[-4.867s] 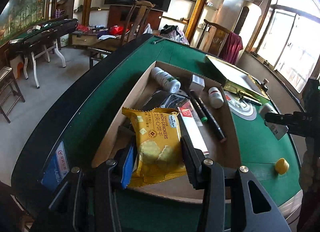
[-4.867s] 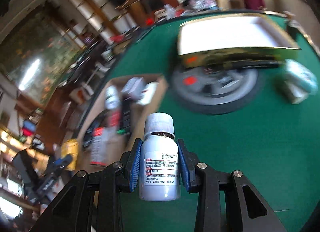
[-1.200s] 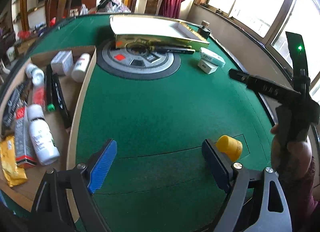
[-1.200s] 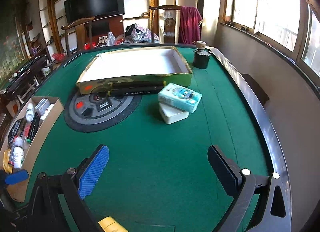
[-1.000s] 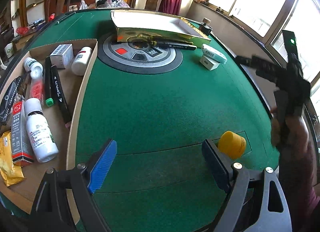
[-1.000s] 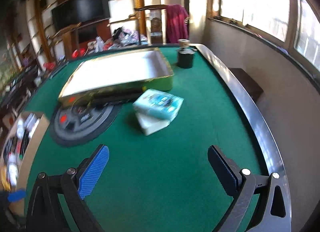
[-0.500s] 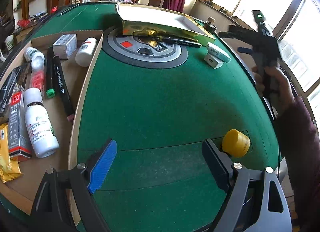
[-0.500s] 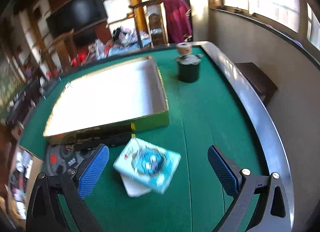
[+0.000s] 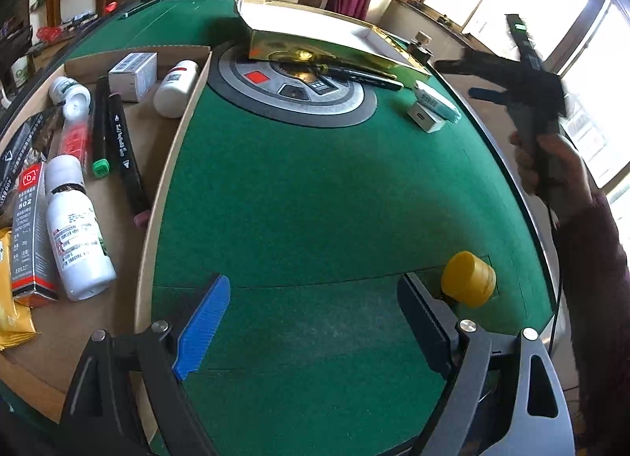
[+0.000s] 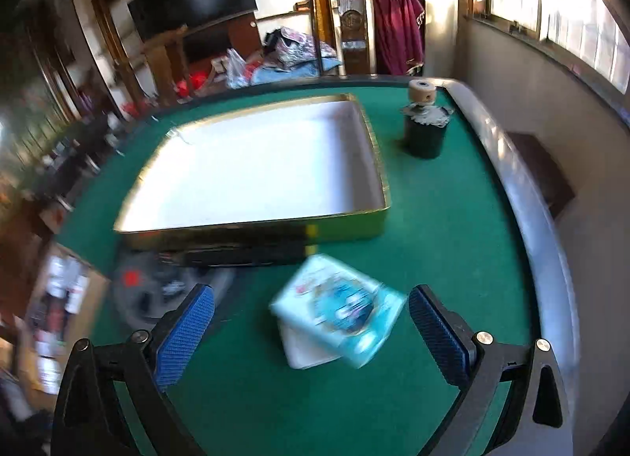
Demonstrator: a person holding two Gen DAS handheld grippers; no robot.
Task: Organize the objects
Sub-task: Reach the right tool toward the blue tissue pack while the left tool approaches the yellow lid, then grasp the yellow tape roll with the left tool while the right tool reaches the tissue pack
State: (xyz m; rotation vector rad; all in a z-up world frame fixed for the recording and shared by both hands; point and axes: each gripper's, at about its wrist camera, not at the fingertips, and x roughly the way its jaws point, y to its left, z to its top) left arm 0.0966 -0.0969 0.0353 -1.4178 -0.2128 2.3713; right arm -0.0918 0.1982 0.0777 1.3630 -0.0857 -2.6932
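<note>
— While both pairs of jaws stand wide with nothing between them, what lies nearest each?

— The left gripper (image 9: 311, 322) hangs over bare green felt of the table (image 9: 315, 200); a yellow cap (image 9: 468, 279) sits on the felt just outside its right finger. The right gripper (image 10: 311, 322) points down at a teal-printed packet (image 10: 342, 308) that lies tilted on top of a white box (image 10: 303, 351), both on the felt ahead of its open fingers, neither one touched.

— And the containers?

— In the left wrist view, a shallow cardboard tray (image 9: 173, 149) lies at the left. It holds a white bottle (image 9: 76, 228) on its side, a red-and-grey 502 carton (image 9: 29, 228) beside it, two black markers (image 9: 122, 149), a second white bottle (image 9: 175, 88) against the tray's right wall, a small white box (image 9: 132, 72), and a yellow cracker packet (image 9: 10, 298) at the near corner. Farther off, in the right wrist view, a gold-rimmed box (image 10: 354, 228) with a white, bare inside stands on the felt, a black marker (image 10: 244, 253) lying along its near wall. A dark jar (image 10: 425, 133) stands right of it.
</note>
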